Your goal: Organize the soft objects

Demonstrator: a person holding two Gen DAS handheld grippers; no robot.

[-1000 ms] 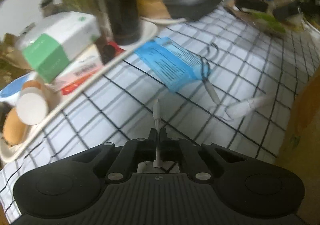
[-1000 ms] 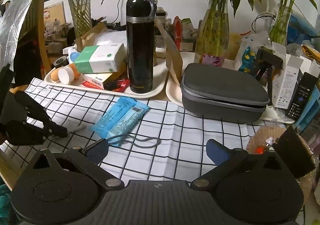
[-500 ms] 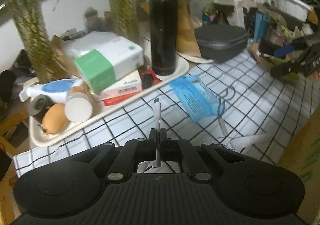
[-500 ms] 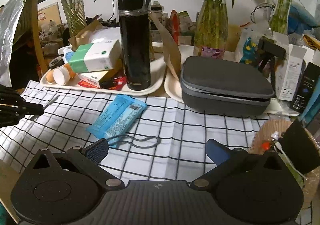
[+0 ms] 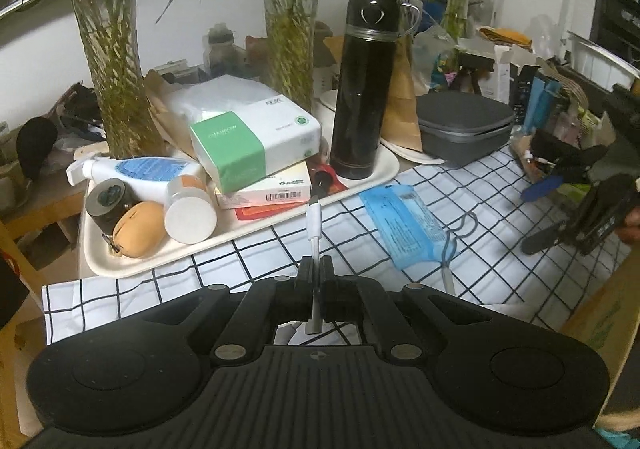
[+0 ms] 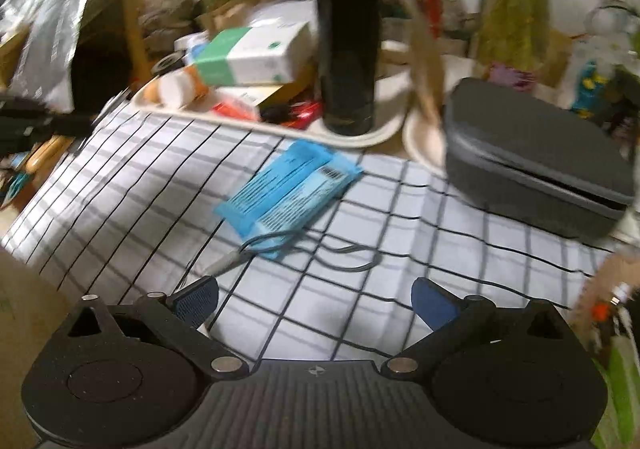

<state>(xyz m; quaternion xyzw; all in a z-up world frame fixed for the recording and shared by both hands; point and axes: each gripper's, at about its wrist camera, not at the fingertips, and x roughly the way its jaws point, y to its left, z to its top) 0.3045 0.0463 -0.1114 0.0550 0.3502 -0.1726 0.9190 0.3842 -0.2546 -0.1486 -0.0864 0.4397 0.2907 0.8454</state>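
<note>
My left gripper (image 5: 316, 269) is shut on a short white cable adapter (image 5: 313, 227) and holds it above the checked cloth (image 5: 280, 245), near the front edge of the white tray (image 5: 240, 237). A blue flat packet (image 5: 404, 223) lies on the cloth, with a grey cable (image 5: 460, 233) at its near end. In the right wrist view the packet (image 6: 288, 189) and the cable (image 6: 320, 249) lie just ahead of my open, empty right gripper (image 6: 316, 301). The right gripper also shows in the left wrist view (image 5: 568, 209), at the right.
The tray holds a tissue box (image 5: 256, 141), a black flask (image 5: 364, 101), a spray bottle (image 5: 136, 173), a tan pouch (image 5: 138, 229) and small jars. A grey zip case (image 5: 464, 127) sits behind on a second tray. Glass vases with bamboo stand at the back. A cardboard box (image 5: 600, 321) is at right.
My left gripper has lifted and tilted up with the adapter, bringing the tray into full view. My right gripper has moved down and forward toward the blue packet and cable.
</note>
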